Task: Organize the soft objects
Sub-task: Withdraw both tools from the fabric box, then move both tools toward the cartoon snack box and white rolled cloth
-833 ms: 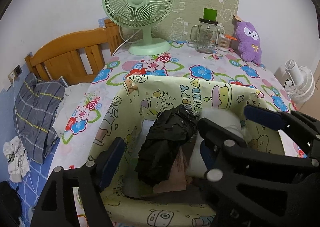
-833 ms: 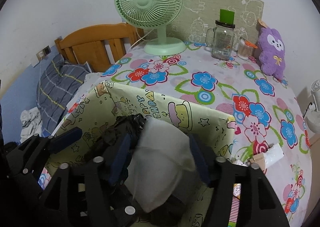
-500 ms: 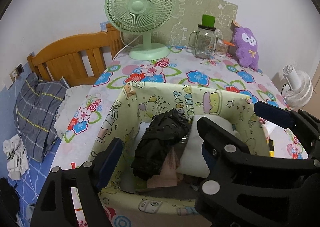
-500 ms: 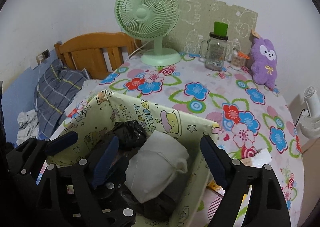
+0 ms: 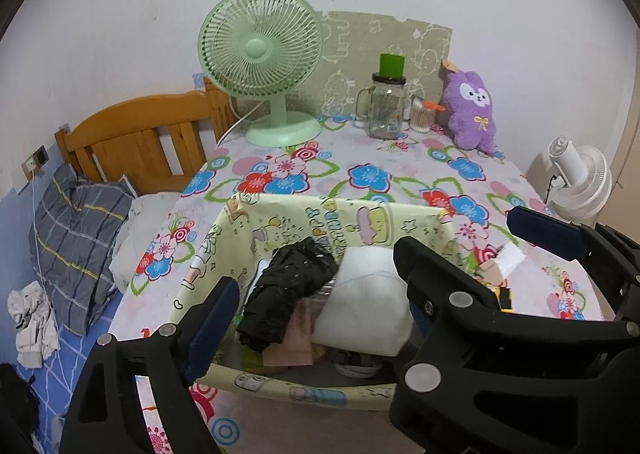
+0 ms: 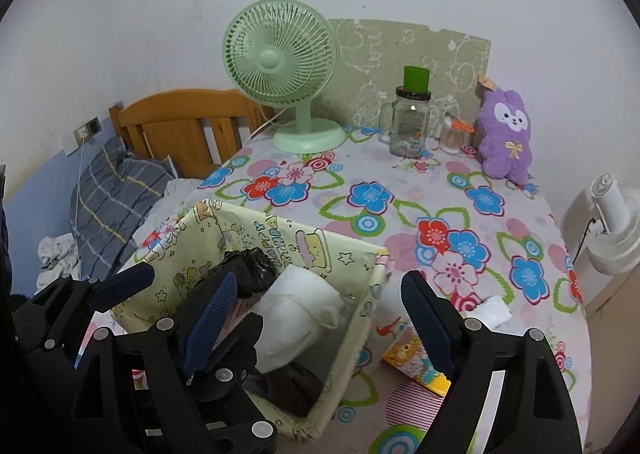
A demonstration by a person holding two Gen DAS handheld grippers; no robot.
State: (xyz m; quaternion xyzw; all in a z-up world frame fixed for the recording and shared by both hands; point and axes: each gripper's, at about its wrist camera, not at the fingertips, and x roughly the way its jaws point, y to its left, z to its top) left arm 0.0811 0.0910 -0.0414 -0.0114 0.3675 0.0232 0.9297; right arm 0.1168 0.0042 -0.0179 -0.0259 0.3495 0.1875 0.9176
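Observation:
A pale yellow fabric basket (image 5: 320, 213) (image 6: 304, 242) with cartoon prints stands at the near edge of the flowered table. In it lie a black bundle (image 5: 292, 286) (image 6: 248, 266), a white soft bundle (image 5: 366, 310) (image 6: 300, 314) and a pink cloth (image 5: 292, 346). My left gripper (image 5: 316, 318) is open and empty above the basket's near side. My right gripper (image 6: 316, 318) is open and empty above the basket, over the white bundle. A purple plush rabbit (image 5: 472, 109) (image 6: 506, 133) stands at the table's far right.
A green fan (image 5: 264, 65), a glass jar with green lid (image 5: 386, 105) and a cotton-swab tub (image 6: 454, 135) stand at the back. Paper packets (image 6: 416, 362) lie right of the basket. A white fan (image 6: 612, 230) stands off the right edge. A bed with a plaid pillow (image 5: 76, 230) is left.
My right gripper opened and let go of the white bundle, which now lies in the basket. Both grippers have pulled back and up from the basket.

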